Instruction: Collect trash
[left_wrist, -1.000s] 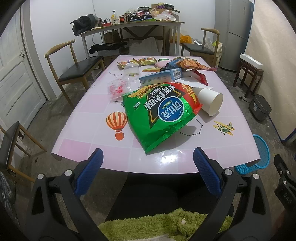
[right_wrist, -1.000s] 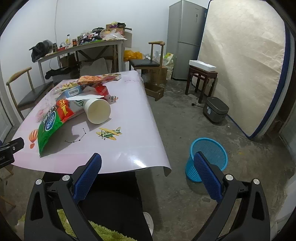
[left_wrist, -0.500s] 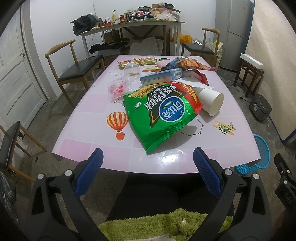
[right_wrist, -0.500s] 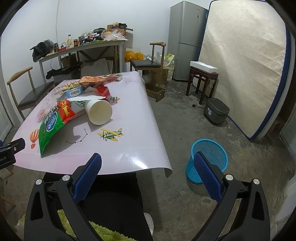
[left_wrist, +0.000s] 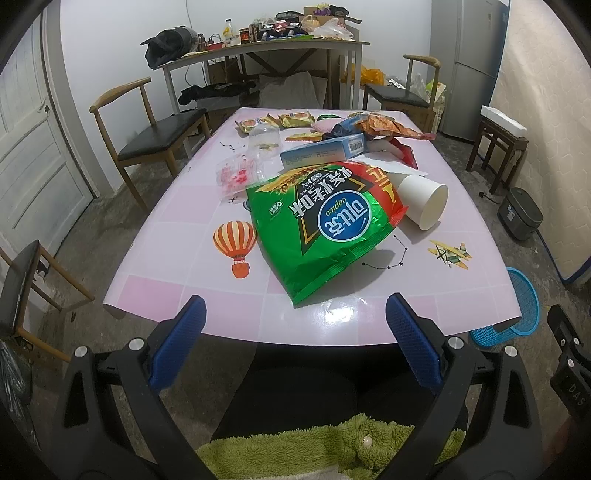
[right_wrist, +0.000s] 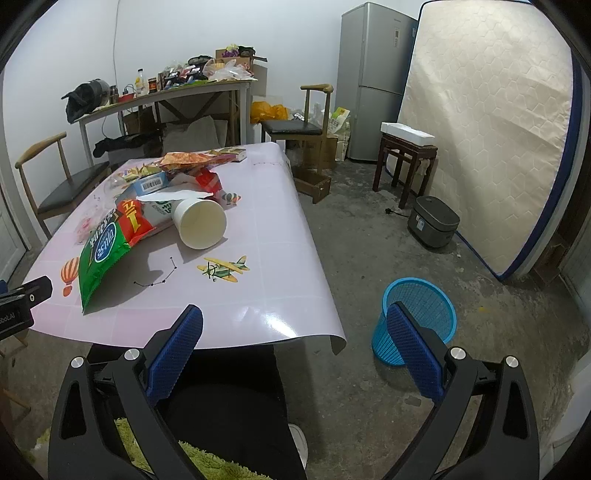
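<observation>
Chip bag (left_wrist: 325, 225) overlaps paper cup (left_wrist: 424, 201) beside blue box (left_wrist: 323, 150)

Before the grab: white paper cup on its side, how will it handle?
The paper cup lies on its side with its open mouth toward the table edge, so a nudge would likely roll it. It looks empty, so probably light. Thin paper walls may crush under a hard pinch.

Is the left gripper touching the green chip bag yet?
Apart. The left wrist view shows the left gripper open, short of the table edge, with bare pink tablecloth between its fingertips and the green chip bag.
</observation>
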